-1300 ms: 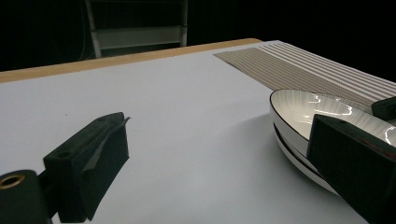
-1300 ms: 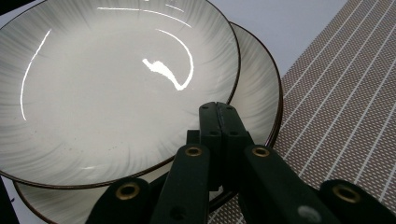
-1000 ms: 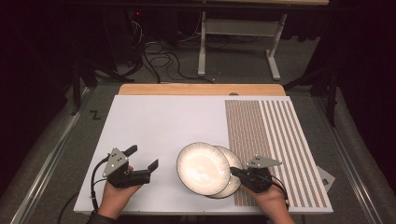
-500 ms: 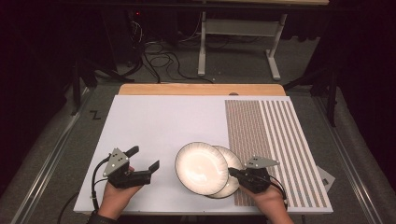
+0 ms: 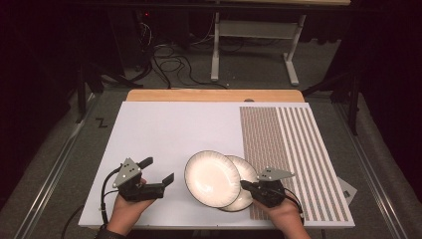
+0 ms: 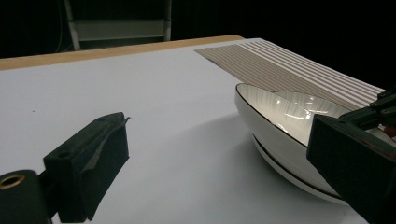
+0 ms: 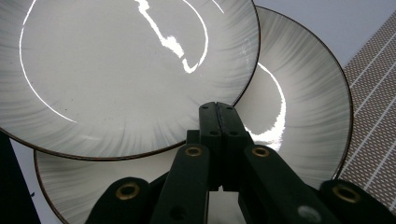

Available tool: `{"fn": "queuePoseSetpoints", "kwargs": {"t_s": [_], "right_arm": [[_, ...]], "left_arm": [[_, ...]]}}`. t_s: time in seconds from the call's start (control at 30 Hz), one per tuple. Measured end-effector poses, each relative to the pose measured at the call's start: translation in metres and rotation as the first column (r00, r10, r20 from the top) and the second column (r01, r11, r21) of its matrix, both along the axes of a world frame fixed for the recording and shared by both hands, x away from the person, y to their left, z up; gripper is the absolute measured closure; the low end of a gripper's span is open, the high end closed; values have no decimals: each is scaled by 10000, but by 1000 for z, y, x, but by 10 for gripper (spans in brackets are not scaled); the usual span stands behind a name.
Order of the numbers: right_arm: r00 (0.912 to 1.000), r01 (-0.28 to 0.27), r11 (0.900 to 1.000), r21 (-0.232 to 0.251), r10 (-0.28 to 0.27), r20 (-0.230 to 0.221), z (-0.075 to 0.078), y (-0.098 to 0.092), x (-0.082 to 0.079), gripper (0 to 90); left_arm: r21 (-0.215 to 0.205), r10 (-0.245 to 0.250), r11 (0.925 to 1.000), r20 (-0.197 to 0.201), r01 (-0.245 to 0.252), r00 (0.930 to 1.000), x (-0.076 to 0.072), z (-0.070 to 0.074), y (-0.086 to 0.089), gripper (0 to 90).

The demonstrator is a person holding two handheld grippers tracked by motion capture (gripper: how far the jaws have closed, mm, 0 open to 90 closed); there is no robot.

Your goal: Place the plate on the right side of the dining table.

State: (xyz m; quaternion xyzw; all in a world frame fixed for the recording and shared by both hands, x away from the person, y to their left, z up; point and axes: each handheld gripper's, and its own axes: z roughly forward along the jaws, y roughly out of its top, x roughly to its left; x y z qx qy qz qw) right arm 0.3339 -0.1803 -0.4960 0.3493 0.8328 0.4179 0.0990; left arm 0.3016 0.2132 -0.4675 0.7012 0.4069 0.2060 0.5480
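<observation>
Two white plates with dark rims lie overlapped near the front of the white board. The upper plate leans on the lower plate, shifted to its left. My right gripper is shut with nothing between its jaws, and its tips rest at the upper plate's near rim, above the lower plate. To the left of the plates my left gripper is held open just above the board, pointing toward them, a short gap away.
The white board lies on a wooden table. A brown striped mat covers the board's right part, and the lower plate's right edge reaches it. Cables and table legs stand on the floor beyond.
The upper plate and the right gripper have shifted slightly to the left. The left gripper has hardly moved.
</observation>
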Motion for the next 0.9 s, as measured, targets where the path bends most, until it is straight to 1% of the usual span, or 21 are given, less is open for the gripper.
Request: {"fn": "queuePoseSetpoints", "kwargs": {"t_s": [0.07, 0.13, 0.2, 0.27, 0.33, 0.4, 0.5, 0.57, 0.67, 0.8, 0.9], "right_arm": [[10000, 5, 10000, 6, -5, -5, 0, 0, 0, 900], [10000, -1, 10000, 3, 1, 1, 0, 0, 0, 900], [10000, -18, 10000, 37, 18, 1, 0, 0, 0, 900], [10000, -15, 10000, -16, 15, 7, 0, 0, 0, 900], [10000, -22, 10000, -24, 22, 25, 0, 0, 0, 900], [10000, -26, 10000, -37, 26, 54, -1, 0, 0, 900], [10000, -49, 10000, -23, 49, 30, -1, 0, 0, 900], [10000, -49, 10000, -27, 49, 21, -1, 0, 1, 900], [10000, -19, 10000, -34, 18, -21, -1, 0, 1, 900], [10000, -17, 10000, -41, 17, -18, -1, 0, 1, 900], [10000, -16, 10000, -42, 16, -19, -1, 0, 1, 900]], "left_arm": [[-53, -97, 9999, -36, 97, 9999, 0, 0, -4, 60], [52, -174, 9998, -88, 175, 9998, 1, 0, -7, 59], [39, -224, 9997, -178, 225, 9996, 2, 0, -10, 60], [101, -253, 9996, -244, 255, 9994, 2, 3, -11, 59], [-24, -221, 9998, -274, 220, 9994, 1, 7, -11, 59], [-47, -281, 9996, -437, 279, 9986, 0, 9, -11, 59], [-233, -335, 9992, -656, 320, 9973, 0, 11, -12, 59], [-229, -436, 9989, -869, 418, 9953, 1, 13, -13, 61], [-91, -526, 9986, -1091, 520, 9926, 3, 14, -17, 61], [-263, -675, 9976, -1425, 644, 9875, 6, 15, -23, 62], [-453, -813, 9962, -1712, 746, 9819, 9, 14, -28, 65]]}}
